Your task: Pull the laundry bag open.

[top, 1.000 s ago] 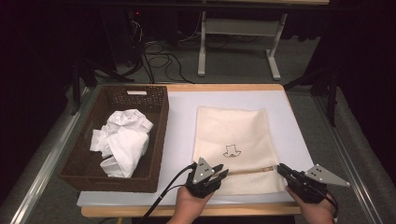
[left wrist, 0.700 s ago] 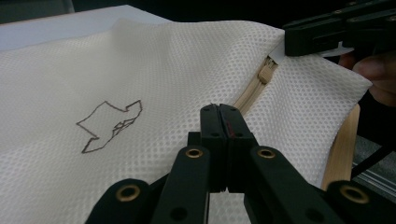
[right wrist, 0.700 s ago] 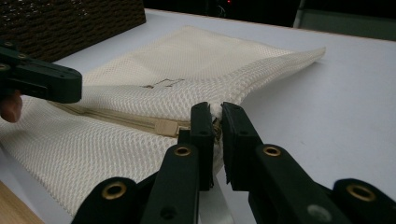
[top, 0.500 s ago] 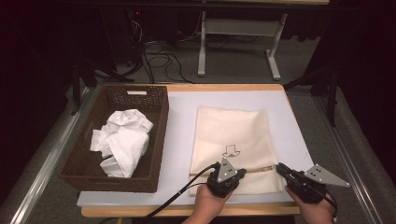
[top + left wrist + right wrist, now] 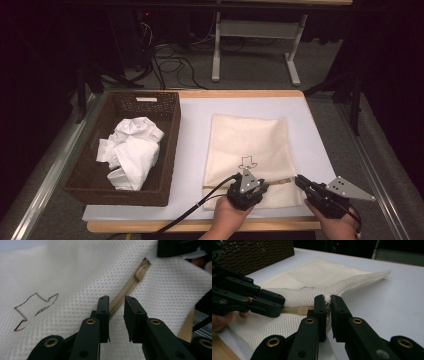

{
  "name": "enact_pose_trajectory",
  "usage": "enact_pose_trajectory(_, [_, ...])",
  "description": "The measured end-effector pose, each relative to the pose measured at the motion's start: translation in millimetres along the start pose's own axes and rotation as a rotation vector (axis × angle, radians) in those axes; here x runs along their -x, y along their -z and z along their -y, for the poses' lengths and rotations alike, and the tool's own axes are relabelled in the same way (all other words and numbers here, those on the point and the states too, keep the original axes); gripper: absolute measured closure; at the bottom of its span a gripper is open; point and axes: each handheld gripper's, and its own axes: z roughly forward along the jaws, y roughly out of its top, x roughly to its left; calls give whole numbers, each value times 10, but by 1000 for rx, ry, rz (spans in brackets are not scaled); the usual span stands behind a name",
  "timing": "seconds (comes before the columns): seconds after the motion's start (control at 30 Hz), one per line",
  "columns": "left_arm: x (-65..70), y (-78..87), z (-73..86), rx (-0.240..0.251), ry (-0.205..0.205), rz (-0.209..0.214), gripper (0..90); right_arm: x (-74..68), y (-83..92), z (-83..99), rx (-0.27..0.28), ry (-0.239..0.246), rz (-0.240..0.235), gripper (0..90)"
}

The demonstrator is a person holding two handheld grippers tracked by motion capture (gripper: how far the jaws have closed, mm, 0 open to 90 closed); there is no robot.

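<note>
Mesh laundry bag (image 5: 247,150) flat on counter (image 5: 192,130), 3 o'clock of basket (image 5: 125,150). Right gripper (image 5: 328,305) — fingers clenched on the bag's zipper end. Left gripper (image 5: 116,311) — fingers just opening, released, straddling zipper (image 5: 130,287).

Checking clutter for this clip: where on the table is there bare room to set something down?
Bare strips lie between the wicker basket and the mesh bag, beyond the bag, and right of it. Crowded: the bag's near edge, under the left gripper and right gripper.
</note>
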Motion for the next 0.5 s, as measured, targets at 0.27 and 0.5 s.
enact_pose_trajectory(0.27, [118, -106, -106, 4, -8, 37, 730, -50, 11, -31, 10, 17, 5, 853])
enact_pose_trajectory(0.5, [113, -185, -129, 5, 17, 48, 730, -70, 11, -35, 10, 29, 8, 853])
